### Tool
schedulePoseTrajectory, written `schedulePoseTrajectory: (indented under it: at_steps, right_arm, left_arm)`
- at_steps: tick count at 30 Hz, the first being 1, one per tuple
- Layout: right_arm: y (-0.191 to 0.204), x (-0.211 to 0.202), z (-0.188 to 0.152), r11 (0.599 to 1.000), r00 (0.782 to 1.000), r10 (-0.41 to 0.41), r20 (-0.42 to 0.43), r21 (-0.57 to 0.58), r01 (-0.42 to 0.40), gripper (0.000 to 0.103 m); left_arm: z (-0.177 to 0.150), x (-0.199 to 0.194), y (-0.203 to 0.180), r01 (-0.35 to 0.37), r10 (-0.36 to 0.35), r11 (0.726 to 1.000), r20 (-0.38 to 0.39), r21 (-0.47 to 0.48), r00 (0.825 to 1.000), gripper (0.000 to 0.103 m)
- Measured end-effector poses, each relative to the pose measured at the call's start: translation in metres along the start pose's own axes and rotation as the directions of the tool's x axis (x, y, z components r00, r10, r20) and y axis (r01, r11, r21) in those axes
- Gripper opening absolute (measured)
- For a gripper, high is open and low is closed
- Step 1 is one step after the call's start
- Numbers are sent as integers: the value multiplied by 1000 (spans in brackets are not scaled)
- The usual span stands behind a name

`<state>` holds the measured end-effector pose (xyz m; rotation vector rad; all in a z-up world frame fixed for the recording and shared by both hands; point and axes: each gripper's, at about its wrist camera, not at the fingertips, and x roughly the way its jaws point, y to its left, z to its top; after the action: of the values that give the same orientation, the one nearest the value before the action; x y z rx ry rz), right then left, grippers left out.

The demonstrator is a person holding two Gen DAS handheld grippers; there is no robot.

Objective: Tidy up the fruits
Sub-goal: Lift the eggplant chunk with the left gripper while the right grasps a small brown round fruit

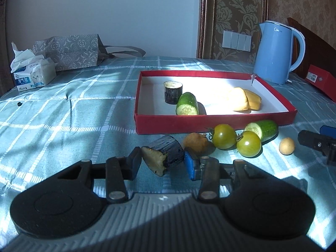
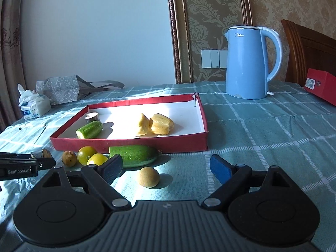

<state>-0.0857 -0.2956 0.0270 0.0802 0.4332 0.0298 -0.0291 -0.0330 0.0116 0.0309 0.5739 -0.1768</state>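
Two hand-held grippers work over the table. Mid-frame sits the red tray, already holding pieces. The blue kettle, upper right, stands clear. At lower centre the left hand-held gripper pinches the dark sugarcane chunk; its angled cut end could let it slip. The right hand-held gripper is spread around a small yellow fruit, the cucumber crowding it.

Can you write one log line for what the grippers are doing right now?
left gripper: closing around dark sugarcane piece | right gripper: open near small yellow fruit | red tray: partly filled
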Motion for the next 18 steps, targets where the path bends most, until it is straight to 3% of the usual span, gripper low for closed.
schedulePoseTrajectory:
  at_steps: [2,6,13,18]
  right_arm:
    - [11,3,-3,998,1000,-8,-5,-56,8,88]
    - [23,14,-4,995,998,29,-55,-98,-34,52]
    - [23,28,-1,996,994,56,-98,-65,-62,49]
    - [30,37,-2,994,989,11,-147,-102,-26,33]
  left_arm:
    - [-1,1,5,-4,4,1000,-1,-17,1000,39]
    - [-2,4,13,-6,6,999,-10,-36,1000,40]
    - [-2,4,16,17,-18,999,-7,-51,1000,40]
    - [-1,4,16,30,-30,998,-7,-56,1000,40]
